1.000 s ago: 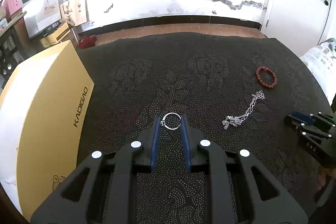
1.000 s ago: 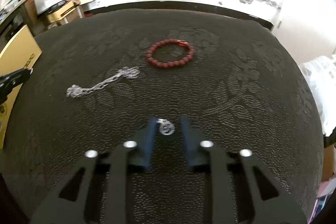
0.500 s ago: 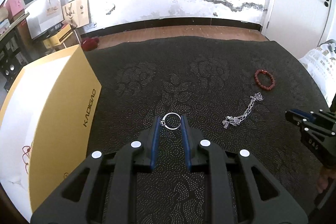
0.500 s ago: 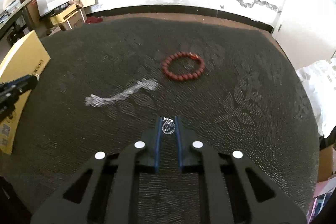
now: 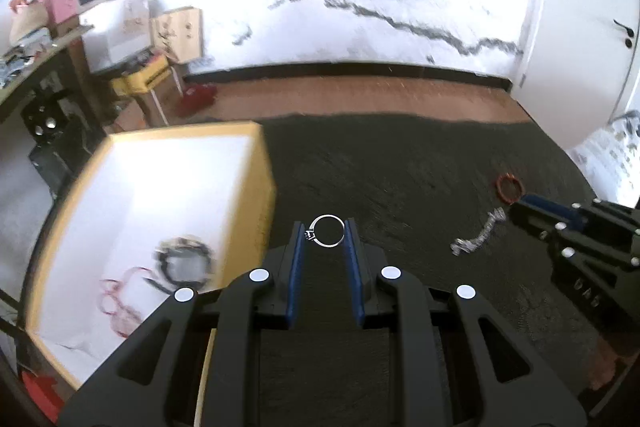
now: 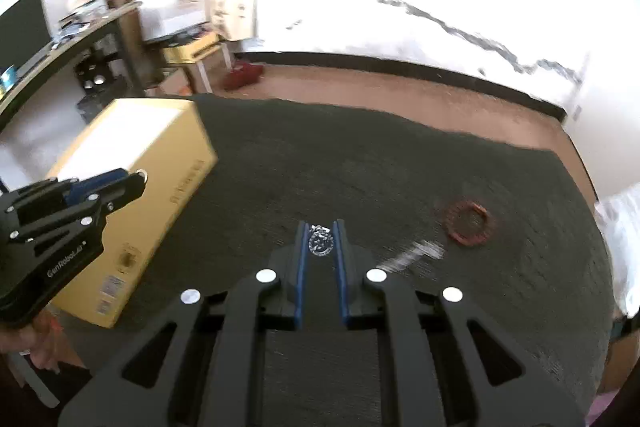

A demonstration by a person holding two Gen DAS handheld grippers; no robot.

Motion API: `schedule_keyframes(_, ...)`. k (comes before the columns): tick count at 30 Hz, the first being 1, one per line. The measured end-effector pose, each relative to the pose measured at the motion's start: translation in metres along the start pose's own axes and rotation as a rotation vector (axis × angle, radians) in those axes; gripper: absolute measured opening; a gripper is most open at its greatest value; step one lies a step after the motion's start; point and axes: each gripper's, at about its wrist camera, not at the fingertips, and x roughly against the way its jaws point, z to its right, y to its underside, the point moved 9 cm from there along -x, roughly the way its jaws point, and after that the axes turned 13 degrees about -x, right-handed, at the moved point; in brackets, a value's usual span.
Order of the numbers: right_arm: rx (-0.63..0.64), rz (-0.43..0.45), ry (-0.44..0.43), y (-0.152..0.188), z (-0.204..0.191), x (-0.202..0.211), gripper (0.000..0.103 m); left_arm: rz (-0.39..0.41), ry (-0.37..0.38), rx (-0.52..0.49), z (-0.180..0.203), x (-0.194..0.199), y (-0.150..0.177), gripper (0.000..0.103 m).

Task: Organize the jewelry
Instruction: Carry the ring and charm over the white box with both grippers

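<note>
My left gripper [image 5: 327, 233] was closed on a plain silver ring [image 5: 327, 231], the band pinched between the blue pads [image 5: 297, 255] with its small setting turned toward the left pad. My right gripper [image 6: 321, 241] was clamped on a second, ornate ring [image 6: 321, 242], held upright between its pads, which stood closer together than those of the left.

Only the left wrist view looked down into the yellow box [image 5: 256, 195] just to the left of my left tongs. On its white lining lay a dark bracelet [image 5: 183, 261] and, nearer to me, a thin red cord [image 5: 118, 307], both blurred. From the right wrist view the same box [image 6: 160, 195] showed only its outer wall and white top, well to the left of my right tongs, so its contents were hidden there. That view instead showed my left gripper [image 6: 138, 179] from the side, poised at the box's near wall with the silver ring a glint at its tip.

The red bead bracelet [image 6: 468, 223] and the silver chain [image 6: 412, 253] lay on the dark patterned cloth [image 6: 360, 167] to the right of my right tongs, the chain nearer. In the left view they sat far right, the bracelet [image 5: 509, 187] just beyond my right gripper [image 5: 520, 205] and the chain [image 5: 478, 237] in front of it.
</note>
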Motion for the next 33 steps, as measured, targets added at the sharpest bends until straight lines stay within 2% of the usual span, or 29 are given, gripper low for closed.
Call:
schedule_keyframes(4,0.052,0.001,-0.052,-0.004,-0.052,0.000,0.013,0.008,-0.052,0.032,-0.041,0.013,0.008,0.020)
schedule_keyframes(9,0.130,-0.012,-0.111,-0.003,-0.121,-0.008,0.013,-0.017,-0.110,0.099,-0.098,0.015,0.032,0.020)
schedule_keyframes(14,0.194,-0.033,-0.174,-0.002,-0.188,-0.023,0.013,-0.077,-0.168,0.170,-0.154,0.003,0.067,0.020)
schedule_keyframes(18,0.224,-0.040,-0.212,0.001,-0.229,-0.033,0.013,-0.136,-0.187,0.196,-0.175,-0.016,0.090,0.020)
schedule_keyframes(22,0.233,-0.049,-0.233,0.002,-0.253,-0.042,0.013,-0.181,-0.178,0.213,-0.184,-0.031,0.104,0.020)
schedule_keyframes(28,0.243,-0.057,-0.225,0.001,-0.255,-0.048,0.013,-0.222,-0.175,0.197,-0.181,-0.045,0.113,0.020)
schedule_keyframes(33,0.245,-0.057,-0.213,0.000,-0.252,-0.049,0.013,-0.224,-0.177,0.193,-0.183,-0.045,0.116,0.020)
